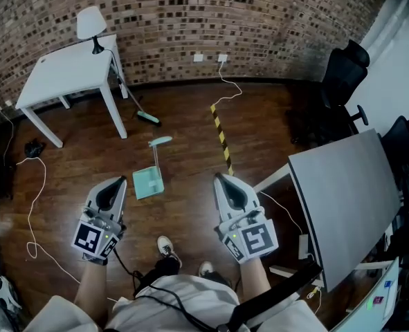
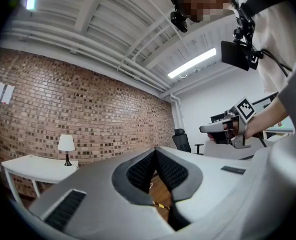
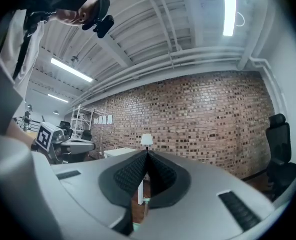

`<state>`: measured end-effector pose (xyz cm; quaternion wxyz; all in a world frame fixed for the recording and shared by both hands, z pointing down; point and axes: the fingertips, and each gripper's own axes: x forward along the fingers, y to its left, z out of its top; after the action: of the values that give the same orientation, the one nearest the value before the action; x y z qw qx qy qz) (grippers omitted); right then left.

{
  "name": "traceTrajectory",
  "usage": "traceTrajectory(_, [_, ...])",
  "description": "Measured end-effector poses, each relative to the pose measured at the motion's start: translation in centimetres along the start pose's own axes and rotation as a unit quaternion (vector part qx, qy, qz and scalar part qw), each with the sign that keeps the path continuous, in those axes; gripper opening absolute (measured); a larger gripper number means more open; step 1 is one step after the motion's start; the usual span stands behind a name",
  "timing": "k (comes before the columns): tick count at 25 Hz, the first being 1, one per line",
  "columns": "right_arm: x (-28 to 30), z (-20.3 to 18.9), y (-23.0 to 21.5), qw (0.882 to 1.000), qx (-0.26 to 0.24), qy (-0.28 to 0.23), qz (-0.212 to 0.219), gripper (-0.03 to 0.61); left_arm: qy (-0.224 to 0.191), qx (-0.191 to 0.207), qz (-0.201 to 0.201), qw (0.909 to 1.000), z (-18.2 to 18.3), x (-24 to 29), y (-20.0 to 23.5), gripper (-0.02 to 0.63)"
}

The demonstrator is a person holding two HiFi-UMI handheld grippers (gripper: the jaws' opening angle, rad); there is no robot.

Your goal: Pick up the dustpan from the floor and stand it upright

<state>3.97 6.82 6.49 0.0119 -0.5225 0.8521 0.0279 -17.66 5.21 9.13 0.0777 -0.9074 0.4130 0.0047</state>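
A mint-green dustpan (image 1: pixel 149 182) lies flat on the wooden floor, its long handle (image 1: pixel 155 156) pointing away toward the brick wall. My left gripper (image 1: pixel 123 179) hovers just left of the pan, shut and holding nothing. My right gripper (image 1: pixel 217 176) floats to the pan's right, also shut and empty. Both point level toward the wall. In the left gripper view the jaws (image 2: pixel 155 151) meet with only floor showing below them. In the right gripper view the shut jaws (image 3: pixel 146 154) frame a sliver of mint green low down.
A white table (image 1: pixel 69 71) with a lamp (image 1: pixel 91 24) stands at the back left; a green broom (image 1: pixel 138 106) leans beside it. Yellow-black floor tape (image 1: pixel 221 138) runs right of the dustpan. A grey desk (image 1: pixel 346 196) and black chairs (image 1: pixel 342 81) fill the right. Cables (image 1: pixel 32 199) trail on the left.
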Motion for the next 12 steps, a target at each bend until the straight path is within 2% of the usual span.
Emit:
traceTrajectory(6, [-8.4, -0.6, 0.3, 1.000, -0.003, 0.001, 0.010, -0.018, 0.008, 0.004, 0.007, 0.9999, 0.1, -4.0, -8.0, -0.003])
traceTrajectory(12, [-19.9, 1.7, 0.2, 0.999, -0.032, -0.027, 0.035, -0.018, -0.001, 0.027, 0.019, 0.9995, 2.6, -8.2, -19.8, -0.003])
